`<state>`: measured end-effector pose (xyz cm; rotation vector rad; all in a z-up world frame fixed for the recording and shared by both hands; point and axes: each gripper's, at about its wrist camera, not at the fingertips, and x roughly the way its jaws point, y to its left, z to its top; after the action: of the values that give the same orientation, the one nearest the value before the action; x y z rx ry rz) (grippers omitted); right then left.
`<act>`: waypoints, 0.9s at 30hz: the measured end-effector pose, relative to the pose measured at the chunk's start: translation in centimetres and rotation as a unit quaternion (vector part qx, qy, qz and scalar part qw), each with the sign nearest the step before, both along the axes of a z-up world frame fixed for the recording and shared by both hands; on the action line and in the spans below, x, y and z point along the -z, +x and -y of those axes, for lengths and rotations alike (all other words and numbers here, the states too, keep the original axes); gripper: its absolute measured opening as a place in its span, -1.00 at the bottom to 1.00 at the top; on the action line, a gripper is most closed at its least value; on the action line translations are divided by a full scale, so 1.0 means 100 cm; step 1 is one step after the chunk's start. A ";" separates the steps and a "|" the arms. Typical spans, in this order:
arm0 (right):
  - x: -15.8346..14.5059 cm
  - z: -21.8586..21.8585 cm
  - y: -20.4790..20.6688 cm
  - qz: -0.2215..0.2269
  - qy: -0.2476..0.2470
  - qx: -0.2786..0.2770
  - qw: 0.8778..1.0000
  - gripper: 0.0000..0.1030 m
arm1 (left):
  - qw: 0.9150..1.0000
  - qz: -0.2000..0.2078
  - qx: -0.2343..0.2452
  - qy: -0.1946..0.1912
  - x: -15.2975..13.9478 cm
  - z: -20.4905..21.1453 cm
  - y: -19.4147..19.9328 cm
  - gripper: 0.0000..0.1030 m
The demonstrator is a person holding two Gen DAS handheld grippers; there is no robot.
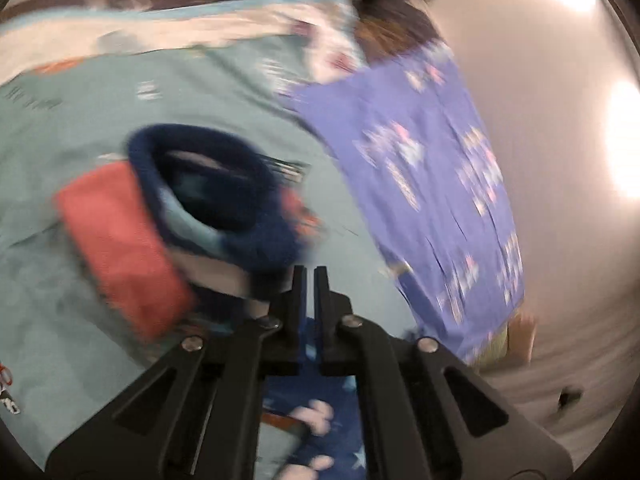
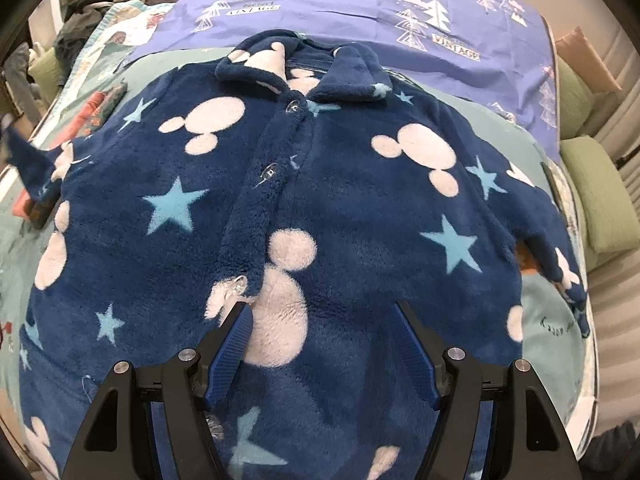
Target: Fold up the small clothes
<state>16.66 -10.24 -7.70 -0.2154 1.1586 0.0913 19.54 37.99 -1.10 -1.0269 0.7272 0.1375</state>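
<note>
A small navy fleece jacket [image 2: 320, 200] with white mouse heads and light blue stars lies front up on the bed, buttoned, collar at the far end. My right gripper [image 2: 322, 312] is open just above its lower hem, holding nothing. My left gripper [image 1: 310, 276] is shut on the jacket's left sleeve; the open navy cuff [image 1: 216, 188] hangs lifted in front of the fingers. The left wrist view is motion-blurred. In the right wrist view the lifted sleeve [image 2: 28, 160] shows at the far left edge.
The bed has a teal printed sheet [image 1: 200, 92]. A purple cloth with tree prints [image 2: 360, 8] lies behind the jacket. A folded red item [image 1: 120, 248] lies by the left sleeve. Green pillows [image 2: 600, 196] lie at the right. Dark clothes [image 2: 88, 12] are piled far left.
</note>
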 end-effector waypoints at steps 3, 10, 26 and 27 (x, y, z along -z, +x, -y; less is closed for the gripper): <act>-0.002 0.010 0.005 -0.002 0.007 0.002 1.000 0.41 | 0.997 0.010 0.064 0.042 -0.029 0.056 0.026 -0.94; -0.010 0.037 0.010 0.006 0.033 0.018 0.999 0.42 | 0.976 -0.041 0.157 0.147 -0.042 0.146 0.051 -0.65; -0.012 -0.021 0.049 -0.008 0.045 -0.056 0.997 0.42 | 0.972 -0.196 -0.015 0.126 0.077 -0.011 0.068 0.48; -0.011 -0.022 0.049 -0.010 0.043 -0.056 0.997 0.42 | 0.969 -0.205 -0.011 0.134 0.083 -0.008 0.081 0.48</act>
<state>21.57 -8.00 -6.58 -0.2037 1.1592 0.2423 27.60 38.76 -9.41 -0.7529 1.0414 0.4653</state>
